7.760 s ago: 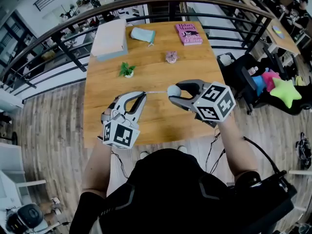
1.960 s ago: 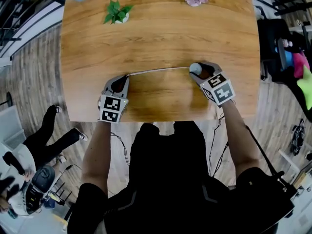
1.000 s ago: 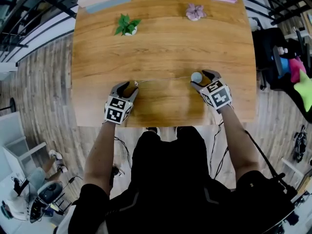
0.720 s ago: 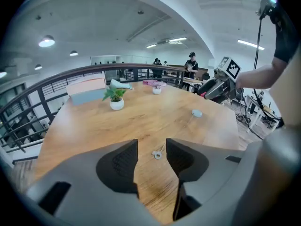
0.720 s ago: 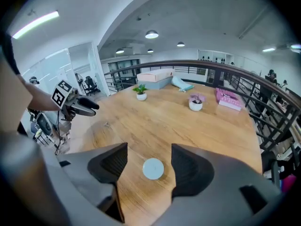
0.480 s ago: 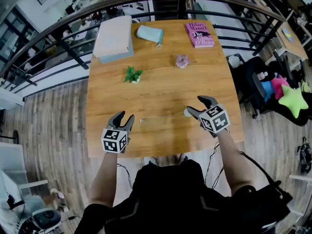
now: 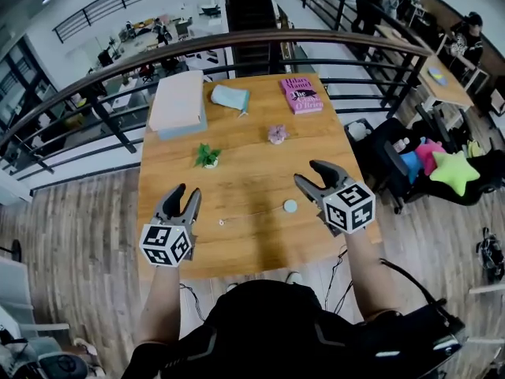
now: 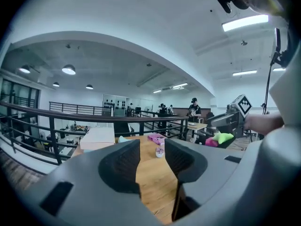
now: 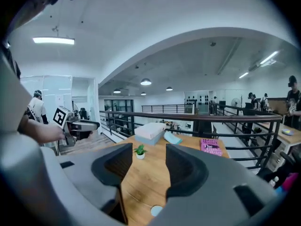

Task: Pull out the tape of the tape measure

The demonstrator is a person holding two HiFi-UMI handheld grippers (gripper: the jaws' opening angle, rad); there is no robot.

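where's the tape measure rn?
In the head view the tape measure lies on the table near its front edge, just left of the right gripper, its tape stretching toward the left gripper; neither holds it.

Open-plan office mezzanine: railing (image 7: 237, 39), desks (image 7: 447, 84), strip lights (image 8: 248, 22).

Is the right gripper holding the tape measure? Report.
No: the tape measure lies on the table; the jaws of the right gripper, just closing, hold nothing.
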